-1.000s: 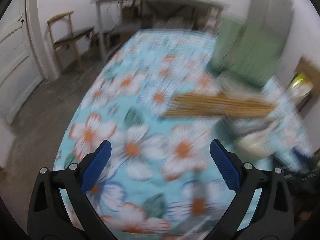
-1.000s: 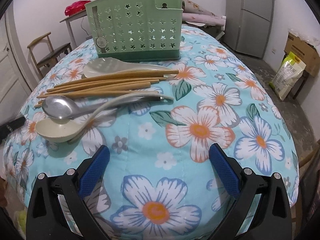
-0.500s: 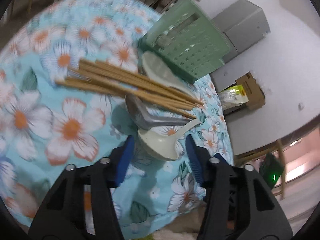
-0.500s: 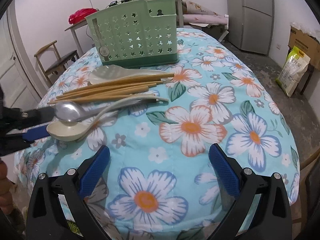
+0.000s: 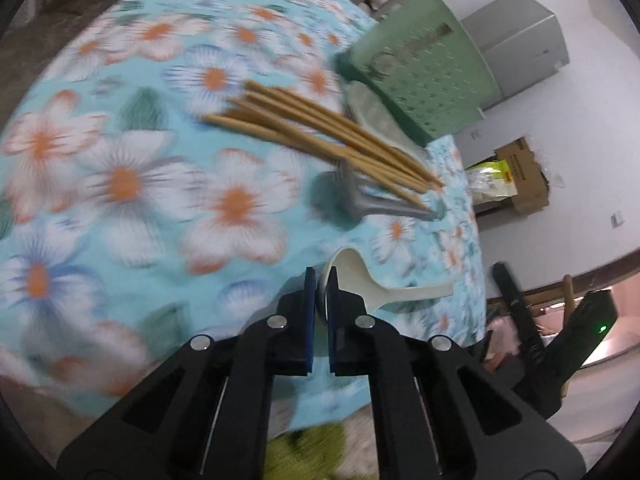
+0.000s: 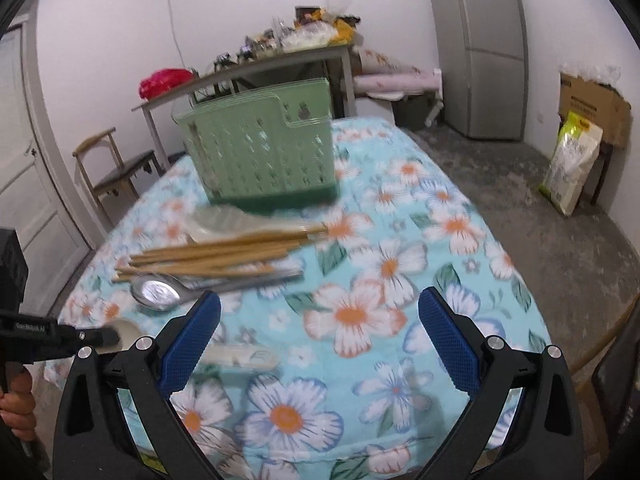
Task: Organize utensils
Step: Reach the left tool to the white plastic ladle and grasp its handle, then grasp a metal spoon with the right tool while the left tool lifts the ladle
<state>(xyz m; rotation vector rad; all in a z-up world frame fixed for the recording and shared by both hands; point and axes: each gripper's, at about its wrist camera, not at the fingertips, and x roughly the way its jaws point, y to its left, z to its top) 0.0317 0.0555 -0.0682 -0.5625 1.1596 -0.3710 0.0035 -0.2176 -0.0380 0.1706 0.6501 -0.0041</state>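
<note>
My left gripper (image 5: 319, 280) is shut on the bowl rim of a cream plastic spoon (image 5: 376, 286), lifted off the floral cloth; it also shows in the right wrist view (image 6: 236, 356). A bundle of wooden chopsticks (image 5: 320, 136) lies beside a metal spoon (image 5: 360, 204) and a pale translucent spoon (image 5: 370, 114). The green perforated utensil basket (image 5: 420, 68) stands behind them, also in the right wrist view (image 6: 260, 152). My right gripper (image 6: 318, 340) is open and empty above the table's near side.
The table has a blue floral cloth (image 6: 360, 312). A wooden chair (image 6: 116, 168), a cluttered grey table (image 6: 256, 68), a fridge (image 6: 480, 48), a cardboard box (image 6: 592, 108) and a green sack (image 6: 572, 160) stand around the room.
My left gripper has swung over to the cream spoon, closed on its bowl and pulled it away from the pile. My right gripper has stayed open and risen, tilting up.
</note>
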